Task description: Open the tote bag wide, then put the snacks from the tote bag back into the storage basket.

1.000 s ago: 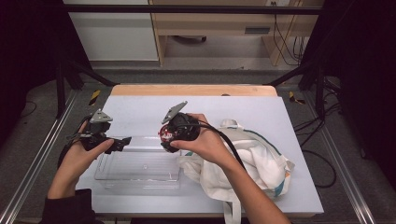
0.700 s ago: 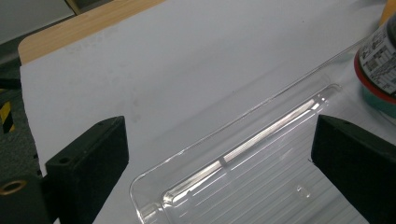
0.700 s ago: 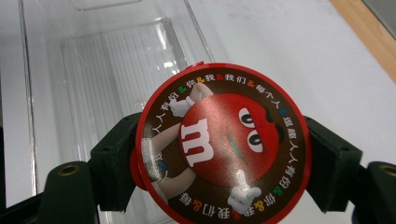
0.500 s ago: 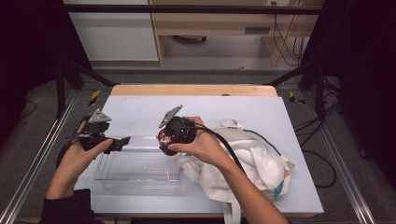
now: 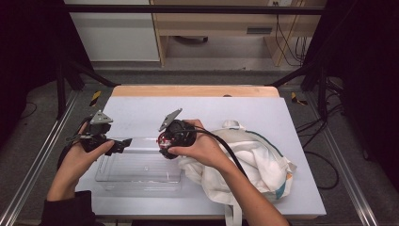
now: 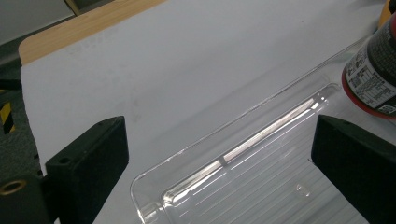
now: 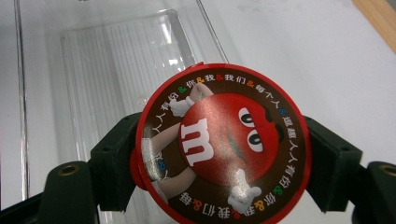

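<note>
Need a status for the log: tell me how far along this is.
Done: the right gripper has its jaws shut on the candy tub. In hand: the tub hangs over the tray, near its right end. Left: setting it down inside; the left gripper, open, hovers at the tray's left end.

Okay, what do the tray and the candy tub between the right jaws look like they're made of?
The tray looks like clear, glossy hard plastic: the white table shows through it, and its ribbed floor and rim catch bright glints. The candy tub seems to be plastic or card with a shiny printed label; from these pictures I can't tell which.
</note>
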The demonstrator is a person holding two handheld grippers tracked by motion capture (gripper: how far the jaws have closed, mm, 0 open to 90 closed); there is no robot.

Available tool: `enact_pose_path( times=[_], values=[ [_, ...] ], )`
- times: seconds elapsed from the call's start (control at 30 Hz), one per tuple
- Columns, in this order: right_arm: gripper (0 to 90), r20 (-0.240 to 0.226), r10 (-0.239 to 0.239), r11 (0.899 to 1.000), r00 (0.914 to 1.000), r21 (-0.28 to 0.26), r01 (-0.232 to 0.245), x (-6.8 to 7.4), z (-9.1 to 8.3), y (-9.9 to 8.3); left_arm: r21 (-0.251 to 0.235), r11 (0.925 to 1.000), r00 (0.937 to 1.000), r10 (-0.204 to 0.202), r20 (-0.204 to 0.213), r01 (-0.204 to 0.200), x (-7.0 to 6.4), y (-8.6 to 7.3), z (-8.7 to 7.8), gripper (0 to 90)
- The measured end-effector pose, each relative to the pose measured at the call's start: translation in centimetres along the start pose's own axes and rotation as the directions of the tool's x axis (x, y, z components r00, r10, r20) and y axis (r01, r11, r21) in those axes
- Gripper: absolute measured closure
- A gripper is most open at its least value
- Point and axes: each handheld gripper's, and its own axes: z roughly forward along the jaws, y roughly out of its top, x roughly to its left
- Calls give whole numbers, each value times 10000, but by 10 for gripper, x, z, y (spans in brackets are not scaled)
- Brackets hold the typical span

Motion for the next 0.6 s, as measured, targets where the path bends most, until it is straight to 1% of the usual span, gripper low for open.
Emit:
enact_pose_path(
  times=[0.17, 0.23, 0.4, 0.57, 0.6],
  values=[
    [245, -33, -6, 10000, 10000, 20, 6, 0, 3, -2, -38, 10000, 10000, -26, 15, 26, 0, 0, 0, 42],
    [245, -11, 66, 10000, 10000, 28, -66, 0, 5, -3, -46, 10000, 10000, -25, 0, 25, 0, 0, -1, 42],
    [245, -57, 9, 10000, 10000, 53, -8, 0, 8, -5, 40, 10000, 10000, 39, 22, -39, -1, 0, 0, 42],
    [245, -31, -47, 9999, 10000, 103, 48, 0, 11, -7, -57, 10000, 10000, -38, 25, 39, -1, 0, 0, 42],
    [245, -6, 1, 9999, 10000, 108, -1, 0, 11, -7, -28, 10000, 10000, -14, 30, 14, -1, 0, 0, 42]
  ],
)
